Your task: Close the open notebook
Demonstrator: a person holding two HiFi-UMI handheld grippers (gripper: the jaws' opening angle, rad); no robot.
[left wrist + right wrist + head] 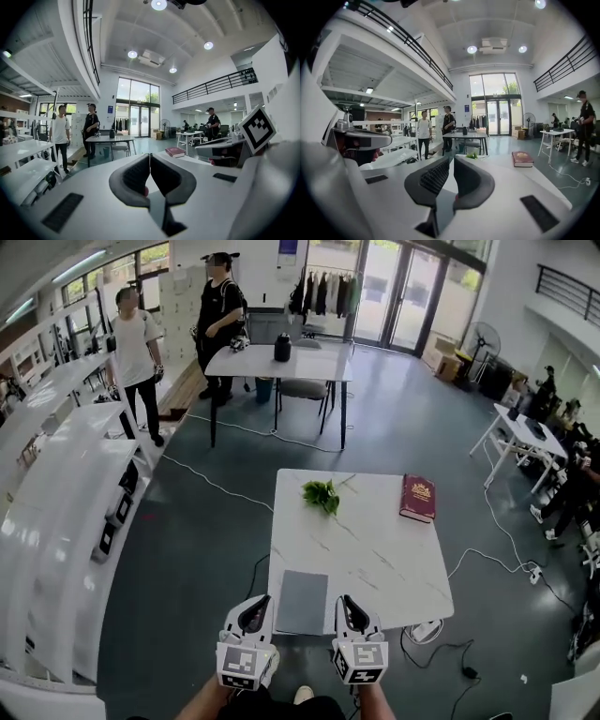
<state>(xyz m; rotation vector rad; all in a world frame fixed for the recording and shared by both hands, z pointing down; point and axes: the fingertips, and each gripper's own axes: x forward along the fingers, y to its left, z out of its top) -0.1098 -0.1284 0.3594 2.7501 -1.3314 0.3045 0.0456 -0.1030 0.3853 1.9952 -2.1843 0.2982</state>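
A grey notebook [302,601] lies flat and closed at the near edge of the white marble table [375,549]. Both grippers hang above and in front of that edge, one on each side of the notebook and clear of it. My left gripper [254,611] [150,157] is shut, its pads touching with nothing between them. My right gripper [352,612] [451,161] holds nothing, and its jaws stand a thin slit apart. Both gripper views look level across the room, where the gripper bodies hide the notebook.
A red book [418,497] [522,158] lies at the table's far right, and a green sprig [322,494] at its far middle. Beyond stands a second table [281,362] with two people [136,343] beside it. White benches [56,502] line the left, and cables [487,559] cross the floor.
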